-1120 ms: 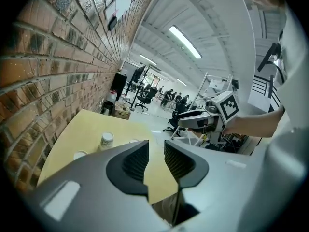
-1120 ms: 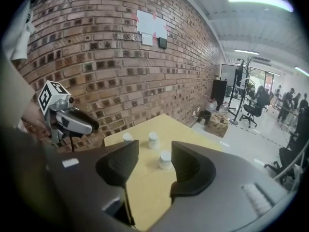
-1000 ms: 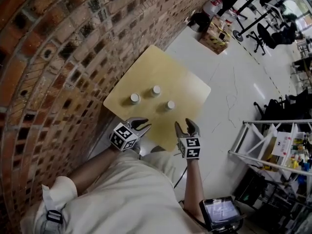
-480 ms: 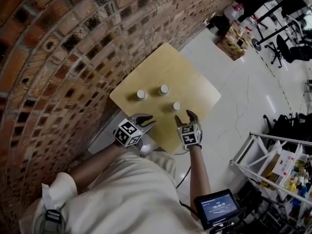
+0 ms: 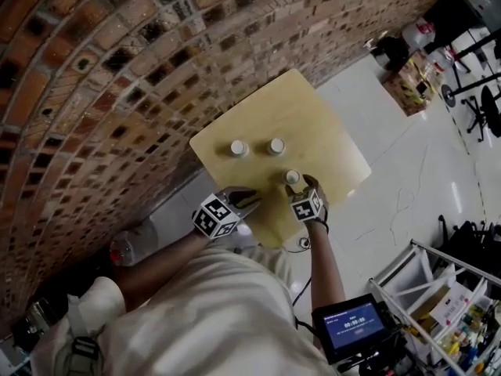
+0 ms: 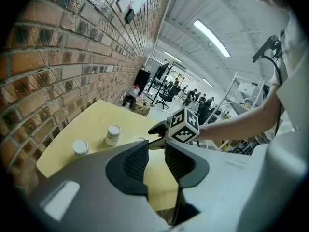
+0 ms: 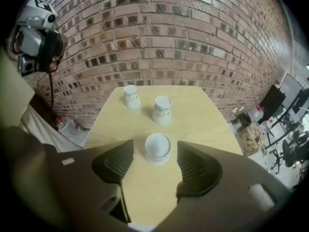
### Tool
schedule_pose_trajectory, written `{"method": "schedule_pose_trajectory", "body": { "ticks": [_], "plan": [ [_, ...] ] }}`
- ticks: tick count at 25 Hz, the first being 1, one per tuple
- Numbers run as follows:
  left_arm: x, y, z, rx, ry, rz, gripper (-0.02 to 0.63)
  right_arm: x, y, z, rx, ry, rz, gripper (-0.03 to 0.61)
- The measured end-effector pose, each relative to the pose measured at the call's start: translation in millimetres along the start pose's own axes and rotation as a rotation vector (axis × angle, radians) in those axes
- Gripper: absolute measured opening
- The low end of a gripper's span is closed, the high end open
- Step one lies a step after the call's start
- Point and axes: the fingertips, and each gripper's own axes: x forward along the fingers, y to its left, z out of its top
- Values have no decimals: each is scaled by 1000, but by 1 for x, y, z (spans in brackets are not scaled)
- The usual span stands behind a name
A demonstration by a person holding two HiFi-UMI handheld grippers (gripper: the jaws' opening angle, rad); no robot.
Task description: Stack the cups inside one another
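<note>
Right gripper [image 7: 154, 148] straddles the nearest paper cup [image 7: 158, 151], untouched.
Its jaws have just been opening and stand well apart, pads clear of that cup, centre of the right gripper view. Left gripper [image 6: 157, 149], lower centre of its view: jaws narrowly apart, nothing between. On the pale yellow table [image 5: 313, 124] the far cup [image 7: 130, 95] and middle cup [image 7: 162, 109] stand separate, upper centre; all three white, seemingly mouth down, faint green print.

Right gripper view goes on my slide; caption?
Right hand-held gripper, jaws just opening, nearest cup framed between them, untouched; two cups beyond.
</note>
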Motion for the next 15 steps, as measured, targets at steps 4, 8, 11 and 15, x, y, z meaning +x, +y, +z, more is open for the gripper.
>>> {"method": "schedule_pose_trajectory", "body": {
  "ticks": [4, 8, 11, 15],
  "plan": [
    [8, -3, 6, -26, -2, 46, 121, 18, -2, -4, -48, 24, 65, 278],
    [12, 0, 12, -59, -18, 92, 125, 37, 0, -6, -92, 38, 113, 278],
    [16, 2, 15, -82, -21, 135, 126, 46, 0, -8, -116, 49, 133, 276],
    [23, 5, 19, -102, -24, 191, 126, 51, -2, -7, -156, 54, 146, 255]
  ]
}}
